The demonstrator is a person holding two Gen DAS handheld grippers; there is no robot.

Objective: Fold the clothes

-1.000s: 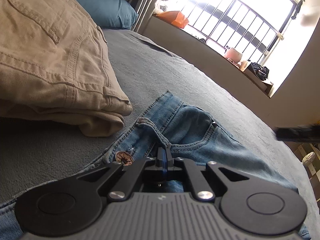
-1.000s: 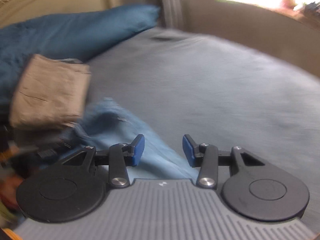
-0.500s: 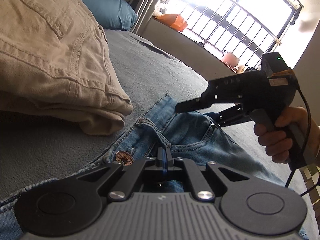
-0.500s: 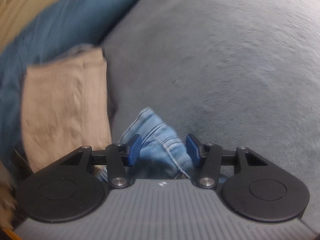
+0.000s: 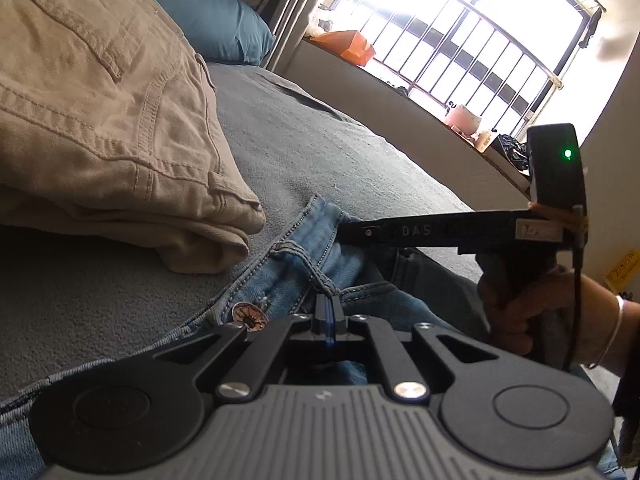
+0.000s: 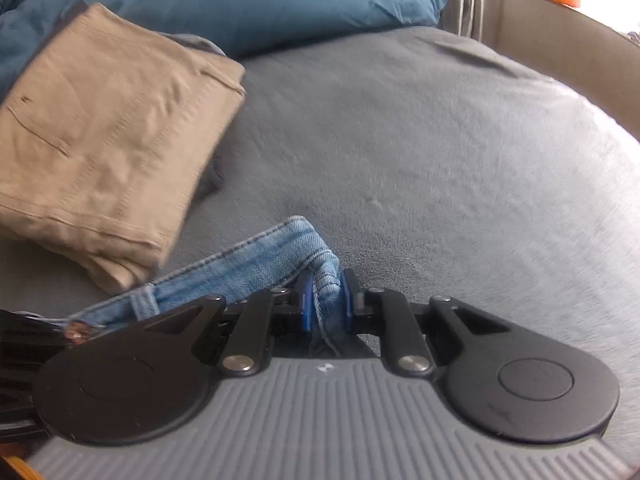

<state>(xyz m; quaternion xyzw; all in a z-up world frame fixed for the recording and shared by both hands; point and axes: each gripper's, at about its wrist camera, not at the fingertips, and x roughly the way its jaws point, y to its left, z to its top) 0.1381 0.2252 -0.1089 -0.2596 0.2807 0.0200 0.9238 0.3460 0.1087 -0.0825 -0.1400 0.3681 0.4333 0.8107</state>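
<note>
Blue jeans (image 5: 304,268) lie on the grey bed cover, waistband toward the cameras. My left gripper (image 5: 328,312) is shut on the waistband beside the copper button (image 5: 249,314). My right gripper (image 6: 325,298) is shut on the far corner of the waistband (image 6: 280,248), with denim bunched between its blue pads. In the left wrist view the right gripper (image 5: 352,230) reaches in from the right over the jeans, its tips on the waistband corner.
Folded tan trousers (image 5: 104,120) lie just left of the jeans; they also show in the right wrist view (image 6: 104,136). A blue pillow (image 6: 280,4) lies at the head of the bed. A barred window and sill (image 5: 460,72) run along the far side.
My right gripper came in from the right, came down on the waistband corner and shut on it. My left gripper has kept its hold and place.
</note>
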